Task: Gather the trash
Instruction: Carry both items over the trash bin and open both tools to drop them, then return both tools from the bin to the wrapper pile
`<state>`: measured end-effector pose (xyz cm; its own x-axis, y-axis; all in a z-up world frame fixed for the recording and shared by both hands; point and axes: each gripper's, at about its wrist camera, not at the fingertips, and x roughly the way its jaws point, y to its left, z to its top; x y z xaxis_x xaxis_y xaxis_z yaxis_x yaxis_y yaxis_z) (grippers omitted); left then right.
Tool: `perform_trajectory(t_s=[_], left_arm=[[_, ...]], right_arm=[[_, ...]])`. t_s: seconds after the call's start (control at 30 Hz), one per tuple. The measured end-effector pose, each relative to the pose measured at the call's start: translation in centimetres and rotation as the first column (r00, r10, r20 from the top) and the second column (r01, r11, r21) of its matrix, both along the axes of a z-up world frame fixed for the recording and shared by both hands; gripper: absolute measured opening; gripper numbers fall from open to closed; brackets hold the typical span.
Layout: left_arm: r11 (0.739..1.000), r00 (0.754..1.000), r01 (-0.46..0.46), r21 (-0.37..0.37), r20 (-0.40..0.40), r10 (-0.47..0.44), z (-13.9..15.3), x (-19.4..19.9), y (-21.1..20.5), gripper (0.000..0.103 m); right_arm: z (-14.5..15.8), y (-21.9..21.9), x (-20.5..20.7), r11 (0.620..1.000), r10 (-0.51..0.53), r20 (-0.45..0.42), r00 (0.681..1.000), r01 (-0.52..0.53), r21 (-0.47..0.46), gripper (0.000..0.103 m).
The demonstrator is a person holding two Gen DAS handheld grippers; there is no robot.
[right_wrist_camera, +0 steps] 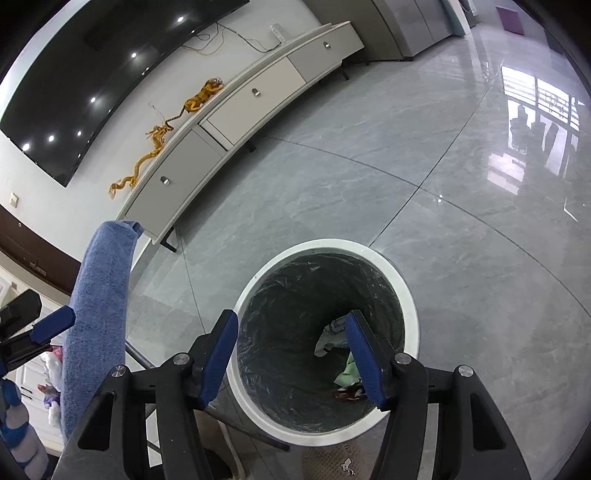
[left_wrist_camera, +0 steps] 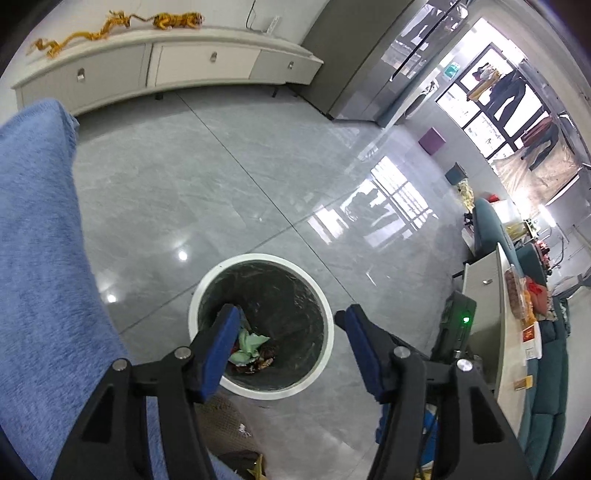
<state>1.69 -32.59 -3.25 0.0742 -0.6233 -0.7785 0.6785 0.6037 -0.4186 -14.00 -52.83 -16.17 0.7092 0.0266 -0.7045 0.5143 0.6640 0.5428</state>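
Below my claws the floor [left_wrist_camera: 229,177] is glossy grey tile with thin seams, and a white bin [left_wrist_camera: 325,347] lined with a dark bag stands on it, crumpled trash [left_wrist_camera: 247,345] at its bottom. A long white cabinet [left_wrist_camera: 177,66] stands on short dark legs at the far wall, carrying a gold dragon [left_wrist_camera: 79,37] and a tiger [left_wrist_camera: 179,20] on top. Farther right, a purple cube [left_wrist_camera: 433,140] sits on the tiles, well apart from the bin.
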Motion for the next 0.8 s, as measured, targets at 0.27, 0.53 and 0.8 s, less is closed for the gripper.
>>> perform_trajectory(t_s=[0.27, 0.53, 0.8], left_arm=[[0.996, 0.993, -0.062, -0.056, 0.096, 0.067, 3.6, -2.4, 3.6, 0.058], [0.985, 0.968, -0.125, -0.115, 0.204, 0.147, 8.0, -4.7, 8.9, 0.058], [0.969, 0.933, -0.19, -0.157, 0.278, 0.228, 11.2, -7.3, 16.5, 0.058]], right_arm=[[3.4, 1.2, -2.4, 0.999, -0.024, 0.031, 0.999, 0.025, -0.047, 0.058], [8.4, 3.4, -4.6, 0.993, -0.023, 0.084, 0.996, 0.033, -0.112, 0.058], [14.9, 7.7, -5.0, 0.977, 0.06, 0.139, 0.988, -0.029, -0.213, 0.058]])
